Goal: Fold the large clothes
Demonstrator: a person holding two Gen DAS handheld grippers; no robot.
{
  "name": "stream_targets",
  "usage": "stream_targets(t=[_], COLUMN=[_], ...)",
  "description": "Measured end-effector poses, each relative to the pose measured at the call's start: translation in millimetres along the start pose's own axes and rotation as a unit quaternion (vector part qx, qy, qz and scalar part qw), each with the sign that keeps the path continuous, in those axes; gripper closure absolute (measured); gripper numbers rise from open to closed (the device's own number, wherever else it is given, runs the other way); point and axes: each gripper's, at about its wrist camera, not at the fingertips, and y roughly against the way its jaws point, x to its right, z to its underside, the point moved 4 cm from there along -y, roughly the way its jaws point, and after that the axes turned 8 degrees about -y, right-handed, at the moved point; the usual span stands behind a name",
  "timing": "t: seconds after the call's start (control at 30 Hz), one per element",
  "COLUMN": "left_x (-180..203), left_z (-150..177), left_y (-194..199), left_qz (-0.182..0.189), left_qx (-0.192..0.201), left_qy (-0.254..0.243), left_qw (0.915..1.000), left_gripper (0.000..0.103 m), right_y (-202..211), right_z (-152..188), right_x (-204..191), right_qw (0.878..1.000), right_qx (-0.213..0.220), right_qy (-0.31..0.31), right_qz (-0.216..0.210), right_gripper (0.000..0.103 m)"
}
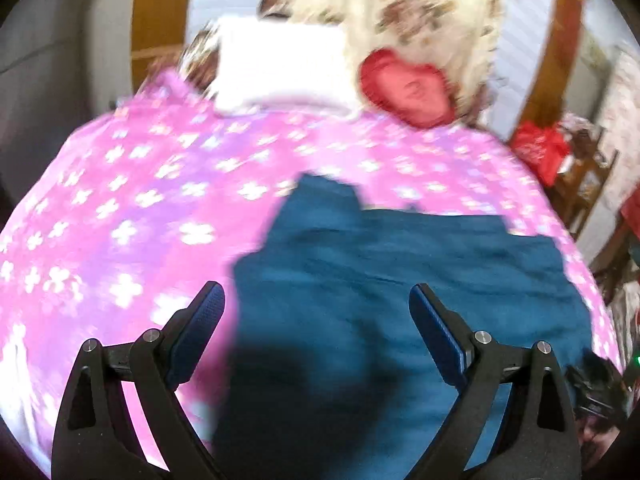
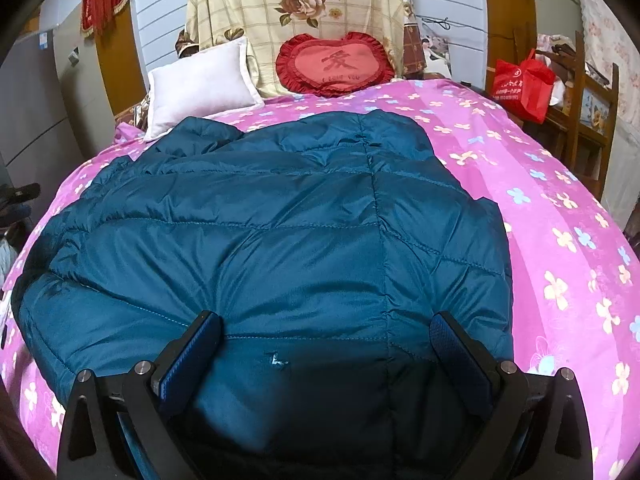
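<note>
A large teal quilted jacket [image 2: 280, 240] lies spread flat on a pink flowered bedspread [image 2: 540, 184]. My right gripper [image 2: 326, 324] hovers over the jacket's near hem, open, with nothing between its blue pads. In the blurred left wrist view the same jacket [image 1: 400, 280] fills the lower right. My left gripper [image 1: 316, 294] is open above its left edge; the left finger is over the bedspread [image 1: 120, 220] and the right finger over the jacket. Neither gripper holds cloth.
At the head of the bed lean a white pillow [image 2: 200, 84], a red heart cushion [image 2: 336, 64] and a floral cloth [image 2: 296, 8]. A red bag [image 2: 524, 86] sits on wooden furniture at right. Grey cabinets stand at left.
</note>
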Motion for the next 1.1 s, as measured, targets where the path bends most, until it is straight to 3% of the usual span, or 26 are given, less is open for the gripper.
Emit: stream_targets(t=[0.13, 0.27, 0.33, 0.37, 0.53, 0.57, 0.63, 0.7, 0.8, 0.97, 1.1], left_x=[-42.1, -28.5, -29.0, -32.3, -38.5, -38.0, -34.3, -31.4, -27.4, -12.5, -6.6], left_z=[6.1, 21.7, 23.6, 23.6, 10.0, 8.2, 7.5, 11.5, 15.5, 24.1, 32.8], left_y=[-49.2, -80.0, -92.1, -98.9, -106.9, -107.9, -109.6, -108.8, -101.3, -76.0, -70.7], left_qz=[0.024, 0.128, 0.153, 0.170, 0.193, 0.192, 0.184, 0.192, 0.193, 0.124, 0.083], left_qx=[-0.061, -0.096, -0.108, -0.110, -0.080, -0.077, -0.068, -0.062, -0.037, 0.013, 0.024], left_qy=[0.032, 0.031, 0.043, 0.059, 0.077, 0.074, 0.064, 0.065, 0.059, 0.010, -0.003], left_qw=[0.9973, 0.9866, 0.9813, 0.9776, 0.9749, 0.9756, 0.9785, 0.9773, 0.9788, 0.9921, 0.9963], left_gripper=[0.009, 0.009, 0.009, 0.009, 0.009, 0.011, 0.024, 0.049, 0.072, 0.085, 0.086], right_y=[0.1, -0.2, -0.2, -0.3, -1.2, -1.3, -1.4, -1.6, -1.5, 6.4, 50.1], right_z=[-0.2, -0.4, -0.9, -0.4, -1.3, -1.3, -1.3, -0.9, -1.0, -8.6, -29.1], right_x=[-0.3, -0.1, -0.1, -0.3, 0.1, 0.1, 0.5, -0.6, -0.8, 0.8, 46.9], right_qw=[1.000, 1.000, 1.000, 1.000, 1.000, 1.000, 1.000, 1.000, 1.000, 1.000, 0.996], right_qx=[0.000, 0.000, 0.000, 0.000, -0.002, -0.003, -0.004, -0.004, -0.004, -0.011, 0.083], right_qy=[0.000, 0.001, 0.002, 0.001, 0.002, 0.003, 0.003, 0.003, 0.002, 0.003, -0.043], right_qz=[0.001, 0.000, 0.000, 0.000, 0.001, 0.001, 0.000, 0.000, 0.000, -0.014, 0.005], right_gripper=[0.000, 0.000, 0.000, 0.000, 0.000, 0.000, 0.000, 0.000, 0.000, 0.000, 0.000])
